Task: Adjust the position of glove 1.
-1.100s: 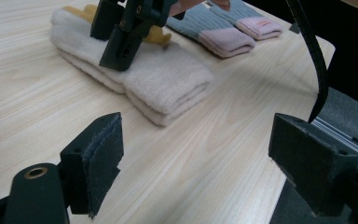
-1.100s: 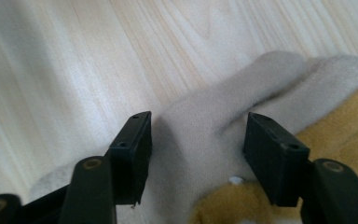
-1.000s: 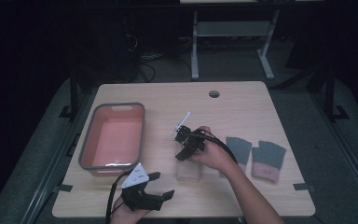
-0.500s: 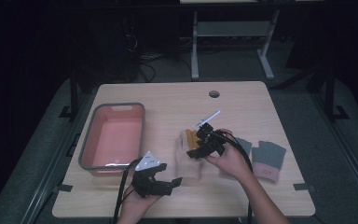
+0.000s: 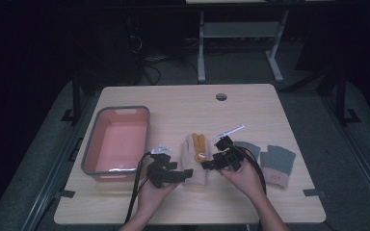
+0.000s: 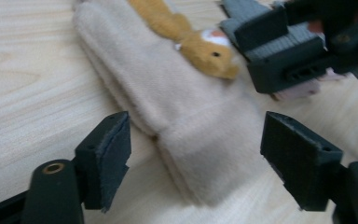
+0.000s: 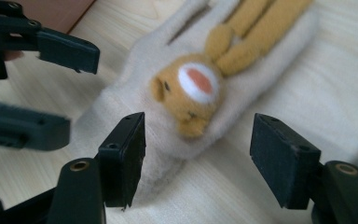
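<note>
Flat on table, cream fleece mitten (image 5: 195,161), orange plush animal (image 7: 191,93) stitched on top

My left gripper (image 5: 177,176) is matt black plastic, blocky, with a small pale three-cornered plate on its top and a black cable looping off its back. My right gripper (image 5: 211,165) is the same black build, with a thin pale plate standing out from its top and its own black cable. Each jaw ends in a thick, squarish black block with a flat, slightly fuzzy pad (image 6: 114,158) and a small hole in its side. A brass-coloured ring sits in each rounded black jaw arm. My forearms are bare, no sleeves.
</note>
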Available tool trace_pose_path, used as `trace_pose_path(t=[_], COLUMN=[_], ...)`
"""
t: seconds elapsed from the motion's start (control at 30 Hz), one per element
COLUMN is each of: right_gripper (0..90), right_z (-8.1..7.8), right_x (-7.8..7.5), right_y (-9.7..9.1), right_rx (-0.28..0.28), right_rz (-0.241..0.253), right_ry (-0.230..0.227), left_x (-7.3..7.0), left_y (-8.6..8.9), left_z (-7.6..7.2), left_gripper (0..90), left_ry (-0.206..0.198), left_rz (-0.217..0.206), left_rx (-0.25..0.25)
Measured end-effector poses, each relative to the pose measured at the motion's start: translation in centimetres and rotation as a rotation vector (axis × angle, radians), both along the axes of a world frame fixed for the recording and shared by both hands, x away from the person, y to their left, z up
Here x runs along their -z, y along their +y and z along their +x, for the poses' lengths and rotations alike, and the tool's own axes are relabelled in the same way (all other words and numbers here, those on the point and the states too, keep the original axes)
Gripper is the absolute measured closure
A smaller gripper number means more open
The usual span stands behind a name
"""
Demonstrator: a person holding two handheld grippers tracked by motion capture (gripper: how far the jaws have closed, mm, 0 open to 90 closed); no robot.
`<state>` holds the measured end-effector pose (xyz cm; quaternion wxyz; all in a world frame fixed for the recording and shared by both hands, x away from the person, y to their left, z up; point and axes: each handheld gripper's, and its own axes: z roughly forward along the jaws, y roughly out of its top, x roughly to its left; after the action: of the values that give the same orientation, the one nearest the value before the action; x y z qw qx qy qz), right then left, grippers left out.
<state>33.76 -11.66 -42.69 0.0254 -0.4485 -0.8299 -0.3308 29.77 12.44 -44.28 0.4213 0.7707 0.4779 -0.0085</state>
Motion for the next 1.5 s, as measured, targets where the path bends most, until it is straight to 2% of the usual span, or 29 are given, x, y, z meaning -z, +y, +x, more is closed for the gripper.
trace_pose_path(t=[0.07,0.2,0.33,0.47,0.57,0.67,0.77,0.87,0.97,1.0,1.07,1.2,1.5], right_gripper=[35.7,37.5,39.5,42.3,43.3,44.5,47.0,50.8,53.6,57.7,59.8,63.2,66.6], right_z=[-0.1,-0.1,0.0,0.0,0.0,-0.1,-0.3,-0.5,-0.6,-0.8,-0.8,-0.9,-0.8], right_x=[0.7,1.3,1.9,2.2,2.3,2.7,3.2,3.3,3.5,3.7,3.8,4.0,4.1], right_y=[-0.1,-0.1,0.0,0.3,0.4,0.5,0.2,0.2,0.3,0.5,0.5,0.6,0.9], right_rx=[0.026,0.052,0.087,0.112,0.125,0.153,0.182,0.195,0.197,0.207,0.214,0.223,0.229], right_rz=[0.017,0.031,0.08,0.078,0.077,0.082,0.135,0.148,0.162,0.184,0.202,0.216,0.21], right_ry=[0.027,0.05,0.088,0.111,0.109,0.128,0.147,0.161,0.161,0.168,0.178,0.183,0.178], left_x=[0.3,0.7,1.1,1.7,1.8,1.8,2.0,2.1,2.2,2.3,2.3,2.4,2.6], left_y=[-0.1,0.0,-0.1,-0.1,-0.1,-0.2,-0.2,-0.2,-0.3,-0.3,-0.3,-0.6,-0.8], left_z=[0.5,0.9,1.3,1.8,1.9,1.9,2.1,2.2,2.4,2.4,2.5,2.8,3.1], left_gripper=[28.7,31.6,33.2,33.7,33.1,33.7,39.3,45.8,49.5,51.8,53.5,57.8,64.1], left_ry=[0.027,0.045,0.065,0.101,0.109,0.107,0.122,0.132,0.144,0.149,0.155,0.164,0.181], left_rz=[-0.011,-0.005,0.006,0.002,0.008,0.009,-0.015,-0.027,-0.042,-0.048,-0.058,-0.056,-0.071], left_rx=[-0.018,-0.027,-0.039,-0.047,-0.042,-0.039,-0.023,-0.014,-0.008,-0.008,-0.011,0.001,0.003])
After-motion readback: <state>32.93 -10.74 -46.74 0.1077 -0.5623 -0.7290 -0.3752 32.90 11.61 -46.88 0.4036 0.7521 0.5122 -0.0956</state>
